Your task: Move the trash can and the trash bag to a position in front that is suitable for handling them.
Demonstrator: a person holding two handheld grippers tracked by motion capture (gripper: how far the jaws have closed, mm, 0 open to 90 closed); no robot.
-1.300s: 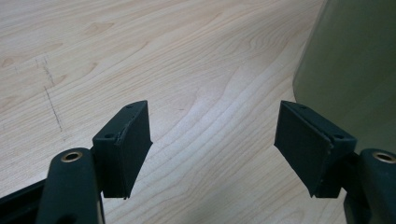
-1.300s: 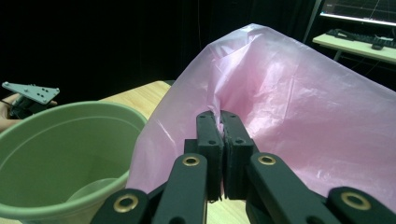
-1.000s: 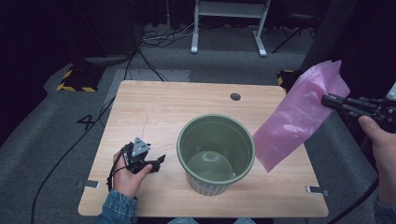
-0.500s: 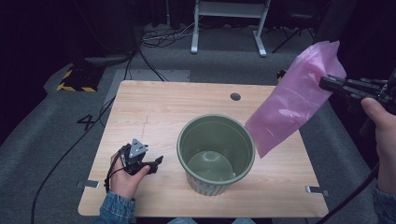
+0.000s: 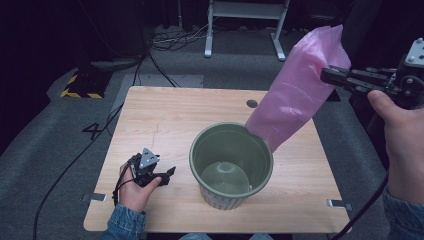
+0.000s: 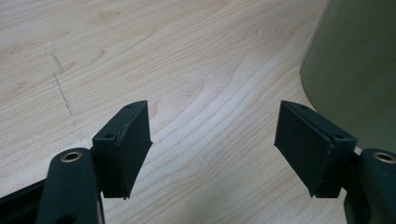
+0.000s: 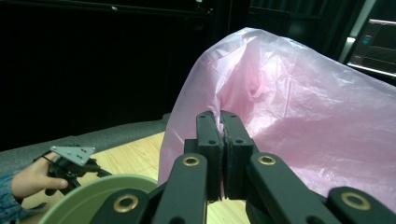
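Nearest the table's front edge, toward its front left corner, the left gripper (image 5: 169, 173) is rested on the wooden table (image 5: 165, 115) in the person's left hand (image 5: 134, 189). In the left gripper view its jaws are seen standing wide apart with nothing but bare wood between them; the right-hand jaw lies just beside the wall of the green pot (image 6: 359, 70), and whether it touches that wall cannot be told, since the pot is cut off by the frame there.

The green pot is stood upright near the middle of the front edge. Its ribbed base is partly hidden by its own rim, and its inside bottom is seen as a pale disc.

Farther back, over the table's right side, the pink plastic bag (image 5: 299, 92) is held up in the air at a slant. Its lower end hangs at the pot's far right rim; whether it touches the rim cannot be made out. The upper part is pinched between the closed jaws of the right gripper (image 5: 325, 75), carried beyond the right edge by the right hand (image 5: 400, 135). In the right gripper view, the film is seen bunched between the pads, and the bag's mouth is hidden.
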